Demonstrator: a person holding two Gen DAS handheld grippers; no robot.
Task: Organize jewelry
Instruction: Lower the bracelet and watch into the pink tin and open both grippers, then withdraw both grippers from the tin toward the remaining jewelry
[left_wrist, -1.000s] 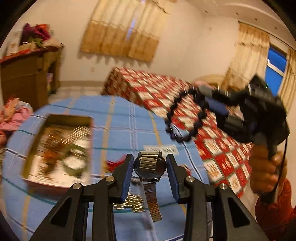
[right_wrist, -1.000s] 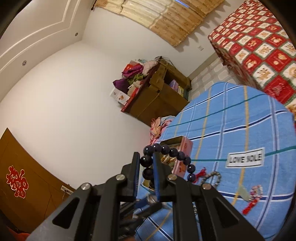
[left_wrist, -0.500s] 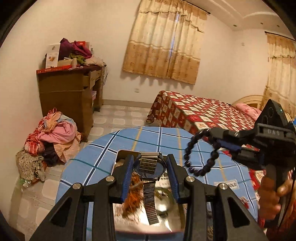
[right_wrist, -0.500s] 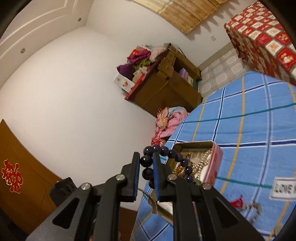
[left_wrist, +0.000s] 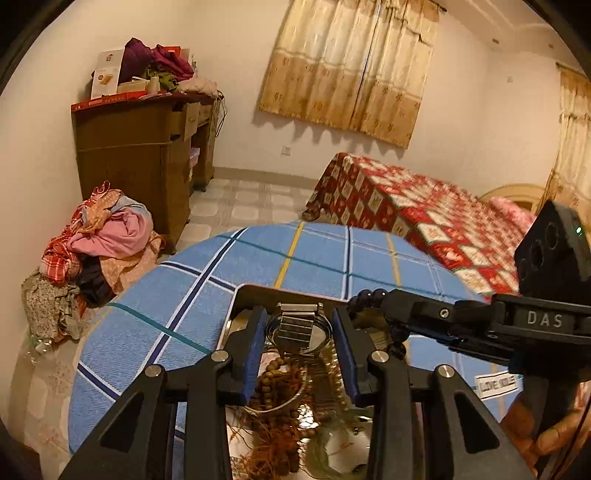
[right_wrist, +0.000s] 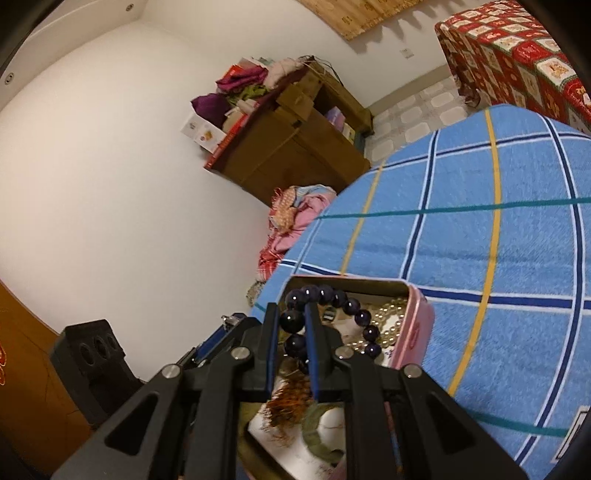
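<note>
My left gripper (left_wrist: 298, 334) is shut on a silver wristwatch (left_wrist: 299, 328) and holds it just over the open pink jewelry tin (left_wrist: 255, 291). My right gripper (right_wrist: 291, 326) is shut on a dark purple bead bracelet (right_wrist: 332, 297), held over the same tin (right_wrist: 419, 332); it also shows in the left wrist view (left_wrist: 373, 295), coming in from the right. In the tin lie a brown bead string (left_wrist: 275, 384), a pearl strand (right_wrist: 391, 321) and a green bangle (right_wrist: 317, 435).
The tin sits on a round table with a blue plaid cloth (left_wrist: 314, 254). A "LOVE SOLE" tag (left_wrist: 496, 386) lies to its right. Beyond are a clothes pile (left_wrist: 92, 254), a brown cabinet (left_wrist: 140, 155) and a red-quilted bed (left_wrist: 424, 214).
Both grippers have swung left from the table's right part and come down over the tin, still holding the watch and the bracelet. The tin now sits directly under both.
</note>
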